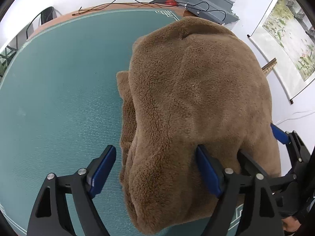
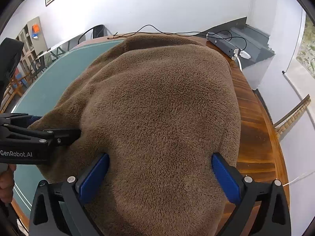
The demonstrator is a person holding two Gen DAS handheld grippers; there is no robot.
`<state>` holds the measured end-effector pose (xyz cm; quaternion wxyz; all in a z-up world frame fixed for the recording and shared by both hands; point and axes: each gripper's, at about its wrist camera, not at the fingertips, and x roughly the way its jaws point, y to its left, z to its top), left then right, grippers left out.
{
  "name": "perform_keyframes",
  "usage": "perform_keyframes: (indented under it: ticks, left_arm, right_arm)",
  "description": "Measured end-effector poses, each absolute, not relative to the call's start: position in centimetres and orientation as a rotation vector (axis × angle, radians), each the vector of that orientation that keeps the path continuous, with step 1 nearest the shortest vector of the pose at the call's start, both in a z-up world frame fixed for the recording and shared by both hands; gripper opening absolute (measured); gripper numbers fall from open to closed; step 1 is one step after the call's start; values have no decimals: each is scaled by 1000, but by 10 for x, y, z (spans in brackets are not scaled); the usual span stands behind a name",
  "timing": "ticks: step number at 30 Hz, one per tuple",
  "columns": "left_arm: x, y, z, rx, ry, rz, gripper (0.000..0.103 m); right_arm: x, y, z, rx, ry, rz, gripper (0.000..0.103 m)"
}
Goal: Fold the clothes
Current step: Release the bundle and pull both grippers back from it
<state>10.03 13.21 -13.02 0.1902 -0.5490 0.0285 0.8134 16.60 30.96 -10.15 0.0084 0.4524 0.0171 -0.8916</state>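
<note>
Clearly the brown fleece garment [image 1: 193,102] is already doubled over — a thick bundle lying toward the worktop's [image 2: 254,118] right edge, partly on the green mat [image 1: 59,98]. Both the left gripper [image 1: 155,169] and right gripper [image 2: 160,174] straddle its near edge, jaws spread wide, gripping nothing. Judging by its bulk, further folds and smoothing remain.

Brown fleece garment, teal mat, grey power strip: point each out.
Brown fleece garment [image 2: 157,108]: right wrist view, middle of its top surface.
Teal mat [image 1: 59,98]: left wrist view, bare area.
Grey power strip [image 2: 222,44]: right wrist view, its top face.
</note>
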Motion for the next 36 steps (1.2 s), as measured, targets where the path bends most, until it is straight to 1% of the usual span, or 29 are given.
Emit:
perform_keyframes:
  ticks: [2, 4, 6, 11, 16, 20, 23, 26, 30, 36]
  left_arm:
    - [103, 127, -127, -1563, 84, 2298, 90]
    - [107, 121, -121, -1576, 101, 2325, 98]
    - [115, 115, -114, -1555, 122, 2360, 102]
    - [143, 101, -91, -1497, 126, 2382, 102]
    - [161, 101, -69, -1449, 117, 2402, 102]
    - [169, 130, -52, -1394, 127, 2428, 102]
    - [174, 149, -42, -1348, 164, 2459, 102]
    - [181, 156, -36, -1328, 198, 2472, 102]
    - [186, 158, -33, -1327, 208, 2474, 102]
    - [186, 155, -32, -1350, 192, 2489, 102]
  right_arm:
    - [166, 311, -98, 1426, 32, -2779, 103]
    - [169, 312, -93, 1447, 7, -2772, 103]
    - [174, 314, -85, 1482, -27, -2760, 103]
    - [204, 320, -55, 1443, -129, -2790, 103]
    - [228, 326, -29, 1419, -138, -2863, 103]
    - [231, 338, -21, 1587, -200, -2884, 103]
    - [234, 346, -22, 1728, -311, -2836, 103]
    - [246, 350, -19, 1713, -380, -2858, 103]
    - [258, 344, -11, 1674, -339, -2925, 103]
    - [263, 323, -6, 1627, -182, -2975, 103]
